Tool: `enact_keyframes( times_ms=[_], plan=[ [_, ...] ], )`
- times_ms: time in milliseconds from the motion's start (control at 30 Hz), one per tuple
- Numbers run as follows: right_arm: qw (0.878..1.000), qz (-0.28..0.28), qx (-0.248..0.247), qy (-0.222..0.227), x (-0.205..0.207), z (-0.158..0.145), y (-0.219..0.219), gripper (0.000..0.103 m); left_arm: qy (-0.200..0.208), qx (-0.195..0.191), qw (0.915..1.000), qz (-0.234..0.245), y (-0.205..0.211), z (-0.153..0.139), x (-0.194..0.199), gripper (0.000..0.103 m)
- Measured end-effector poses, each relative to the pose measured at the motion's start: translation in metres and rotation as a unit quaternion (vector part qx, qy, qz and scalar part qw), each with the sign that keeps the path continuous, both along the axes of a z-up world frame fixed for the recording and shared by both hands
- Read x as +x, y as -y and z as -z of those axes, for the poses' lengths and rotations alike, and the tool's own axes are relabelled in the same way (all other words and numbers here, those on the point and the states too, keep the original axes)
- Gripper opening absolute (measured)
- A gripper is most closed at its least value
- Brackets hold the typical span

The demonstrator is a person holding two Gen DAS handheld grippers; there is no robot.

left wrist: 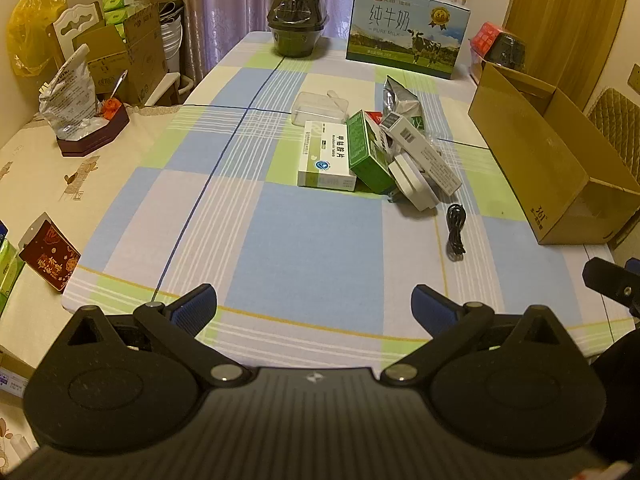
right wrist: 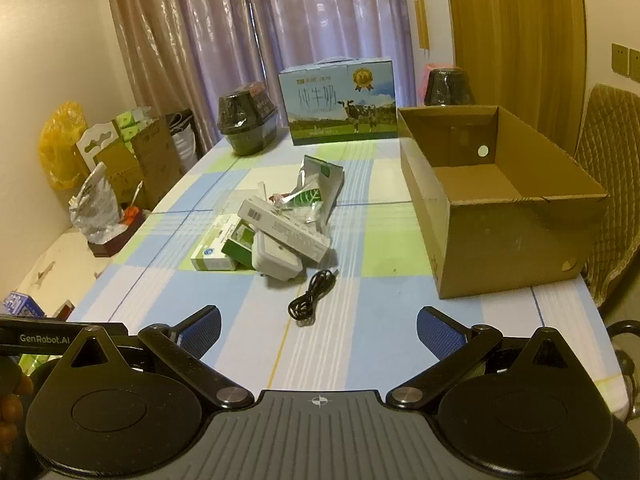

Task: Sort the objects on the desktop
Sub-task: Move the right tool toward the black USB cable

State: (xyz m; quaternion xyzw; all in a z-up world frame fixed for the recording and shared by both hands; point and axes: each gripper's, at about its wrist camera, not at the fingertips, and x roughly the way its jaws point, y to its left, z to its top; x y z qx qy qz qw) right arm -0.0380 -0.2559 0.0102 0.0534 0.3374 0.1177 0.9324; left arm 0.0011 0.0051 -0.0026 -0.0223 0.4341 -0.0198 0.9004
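Heaped boxes [left wrist: 326,156] (cable [left wrist: 456,234] just beside) near empty carton [right wrist: 500,208].

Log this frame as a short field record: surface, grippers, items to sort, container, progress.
surface: table with a checked tablecloth
left gripper: jaws open, holding nothing, over the near table edge
right gripper: jaws open, holding nothing
pile: white medicine box, green box, long white box, white adapter, silver pouch
loose item: coiled black cable, apart from the pile, nearest the right gripper
container: open cardboard box, nothing visible inside
background: milk carton case
progress: nothing sorted yet
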Motion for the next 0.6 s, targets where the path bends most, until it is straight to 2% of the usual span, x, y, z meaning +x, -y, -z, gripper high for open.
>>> enact_keyframes(
  times_ms=[600],
  plan=[
    [1.000, -0.002, -0.001, -0.014, 0.0059, 0.0060, -0.0019, 0.101, -0.005, 0.000, 1.0000, 0.001, -0.0016, 0.0049, 0.0023, 0.102]
  ],
)
